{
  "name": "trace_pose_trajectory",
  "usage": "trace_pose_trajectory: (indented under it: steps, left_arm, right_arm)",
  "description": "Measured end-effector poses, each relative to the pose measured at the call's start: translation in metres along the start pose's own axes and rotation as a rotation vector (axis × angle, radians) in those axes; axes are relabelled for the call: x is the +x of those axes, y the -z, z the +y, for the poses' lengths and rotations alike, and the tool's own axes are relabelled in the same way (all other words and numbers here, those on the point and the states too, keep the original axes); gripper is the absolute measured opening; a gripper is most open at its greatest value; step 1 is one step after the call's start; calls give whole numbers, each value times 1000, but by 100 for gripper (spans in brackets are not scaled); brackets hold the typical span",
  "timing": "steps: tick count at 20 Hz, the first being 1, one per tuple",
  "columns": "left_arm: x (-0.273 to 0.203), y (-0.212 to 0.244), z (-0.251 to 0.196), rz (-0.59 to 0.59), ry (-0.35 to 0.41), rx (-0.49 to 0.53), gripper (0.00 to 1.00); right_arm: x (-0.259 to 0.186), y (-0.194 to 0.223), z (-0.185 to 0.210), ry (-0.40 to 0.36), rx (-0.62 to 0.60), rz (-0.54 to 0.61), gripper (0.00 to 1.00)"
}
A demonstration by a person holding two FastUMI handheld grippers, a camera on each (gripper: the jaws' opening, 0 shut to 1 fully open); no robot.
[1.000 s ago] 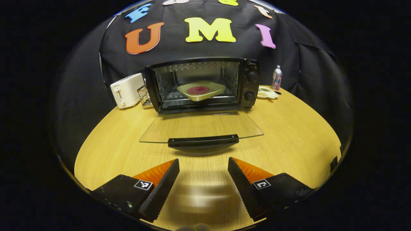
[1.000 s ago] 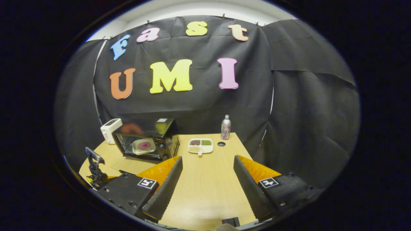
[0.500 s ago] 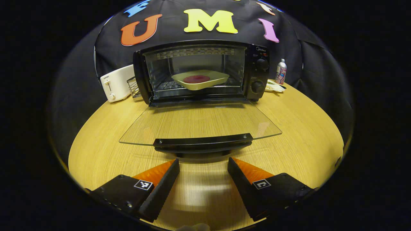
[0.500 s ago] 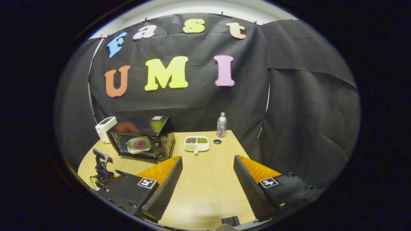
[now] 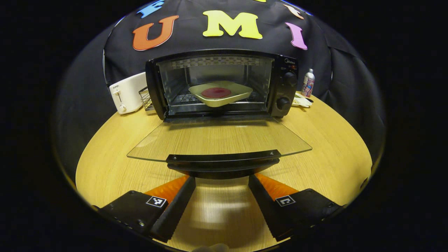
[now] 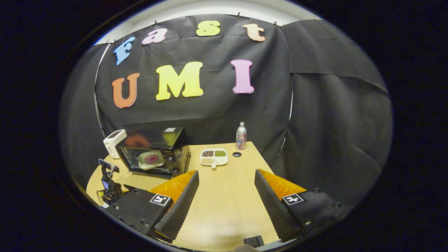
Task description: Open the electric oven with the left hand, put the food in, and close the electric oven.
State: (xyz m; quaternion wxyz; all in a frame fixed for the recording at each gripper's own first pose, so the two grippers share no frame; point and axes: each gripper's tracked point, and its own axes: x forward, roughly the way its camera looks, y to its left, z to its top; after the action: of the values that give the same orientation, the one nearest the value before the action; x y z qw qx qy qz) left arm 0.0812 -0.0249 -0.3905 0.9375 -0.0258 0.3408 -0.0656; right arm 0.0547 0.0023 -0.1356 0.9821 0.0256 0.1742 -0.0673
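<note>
In the left gripper view, the electric oven (image 5: pixel 224 84) stands at the back of the wooden table (image 5: pixel 332 140) with its glass door (image 5: pixel 218 138) dropped flat toward me, and the plate of food (image 5: pixel 219 93) already sits on the rack inside. The left gripper (image 5: pixel 221 187) hovers low just in front of the door's black handle (image 5: pixel 222 162), its fingers spread apart and holding nothing, their tips partly tucked under the handle's edge. So I'd say the closing step is in hand: the next move calls for getting beneath or around that handle and swinging the door up until it shuts. A white toaster (image 5: pixel 127 92) stands left of the oven. In the right gripper view, the right gripper (image 6: pixel 225 194) waits well back over the table, fingers wide and empty; the oven shows far off at left, a sectioned snack tray (image 6: pixel 214 157) and a bottle (image 6: pixel 240 135) beyond it.
</note>
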Motion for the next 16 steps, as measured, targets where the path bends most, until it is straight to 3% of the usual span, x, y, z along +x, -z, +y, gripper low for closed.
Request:
trace_pose_trajectory:
  steps: [2,12,13,15,16]
  left_arm:
    - [-3,-14,1,-21,-1,3,97]
    - [-15,-115,14,-152,-33,59,97]
    - [-15,-126,15,-173,-37,53,97]
    - [-19,-135,11,-190,-30,33,97]
    - [-21,-135,11,-190,-29,33,97]
  right_arm:
    - [1,2,-1,-5,9,1,100]
    - [-3,6,-5,-27,93,-20,96]
    - [-4,7,-5,-24,97,-21,100]
    - [-6,9,-6,-23,103,-21,96]
    - [-7,10,-7,-19,102,-17,100]
